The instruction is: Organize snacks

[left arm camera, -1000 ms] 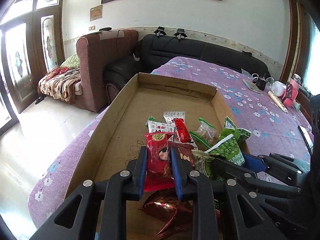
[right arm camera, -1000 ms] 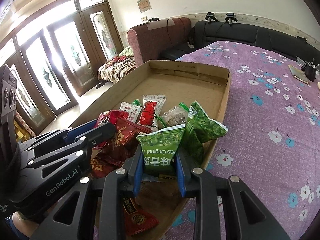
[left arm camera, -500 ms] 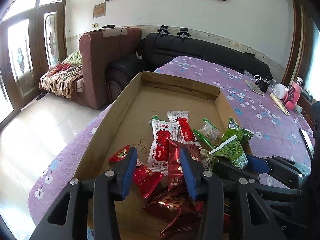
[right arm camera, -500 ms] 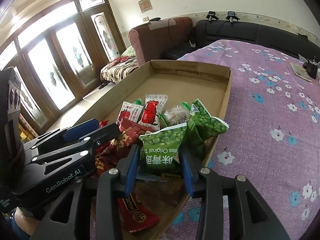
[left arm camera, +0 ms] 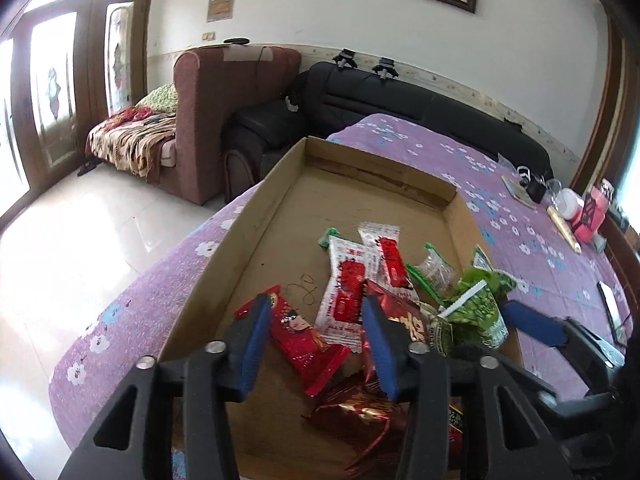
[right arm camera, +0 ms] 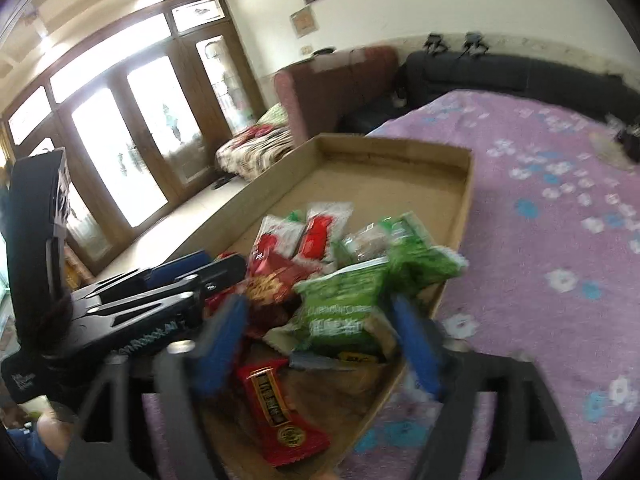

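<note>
A shallow cardboard tray (left arm camera: 256, 236) on the purple flowered cloth holds a heap of snack packets at its near end. My left gripper (left arm camera: 316, 344) is open above a red packet (left arm camera: 304, 340) that lies flat between its fingers. White-and-red packets (left arm camera: 352, 280) and green pea packets (left arm camera: 476, 308) lie beyond. My right gripper (right arm camera: 320, 340) is open, its jaws wide on either side of a green pea packet (right arm camera: 344, 304) that rests on the heap. The right wrist view is blurred. Another red packet (right arm camera: 276, 408) lies near the tray's front edge.
The far half of the tray (right arm camera: 380, 184) holds nothing. A brown armchair (left arm camera: 224, 92) and a black sofa (left arm camera: 400, 96) stand behind the table. Small items, a pink box (left arm camera: 592, 216) among them, sit at the far right of the cloth. The table edge drops to tiled floor (left arm camera: 80, 216) on the left.
Both grippers opened. The left let go of the red packet, which now lies flat in the tray. The right let go of the green pea packet and opened wide.
</note>
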Tool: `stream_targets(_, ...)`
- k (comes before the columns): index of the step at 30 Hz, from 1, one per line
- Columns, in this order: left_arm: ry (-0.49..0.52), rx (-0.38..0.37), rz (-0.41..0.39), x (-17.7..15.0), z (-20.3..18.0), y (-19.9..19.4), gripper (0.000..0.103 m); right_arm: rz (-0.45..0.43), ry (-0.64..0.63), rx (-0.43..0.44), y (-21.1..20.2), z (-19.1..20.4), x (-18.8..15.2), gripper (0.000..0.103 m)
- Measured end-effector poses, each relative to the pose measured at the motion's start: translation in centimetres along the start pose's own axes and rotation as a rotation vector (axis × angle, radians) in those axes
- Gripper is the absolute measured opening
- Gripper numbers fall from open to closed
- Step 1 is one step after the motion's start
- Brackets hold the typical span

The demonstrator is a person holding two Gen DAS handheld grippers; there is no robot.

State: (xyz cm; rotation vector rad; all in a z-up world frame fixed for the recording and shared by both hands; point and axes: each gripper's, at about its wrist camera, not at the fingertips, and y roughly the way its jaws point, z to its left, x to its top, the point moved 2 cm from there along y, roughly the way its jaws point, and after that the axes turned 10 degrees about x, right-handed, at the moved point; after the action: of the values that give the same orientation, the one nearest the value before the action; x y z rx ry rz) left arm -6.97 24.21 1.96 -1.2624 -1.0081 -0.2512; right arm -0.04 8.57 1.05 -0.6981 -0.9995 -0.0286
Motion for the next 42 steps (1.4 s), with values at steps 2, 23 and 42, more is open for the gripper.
stream_targets(2, 0.000, 0.003, -0.007, 0.0, 0.0, -0.1, 0.067, -0.017, -0.004, -0.050, -0.5, 0.0, 0.1, 0.103)
stream_targets(23, 0.039, 0.103, -0.081, -0.1, -1.2, -1.5, 0.102, -0.104, -0.069, -0.108, -9.3, -2.6, -2.8, 0.103)
stream_targets(42, -0.025, 0.112, -0.080, 0.6, -1.4, -1.7, 0.102, -0.116, -0.038, -0.036, -9.8, -3.3, -3.0, 0.103)
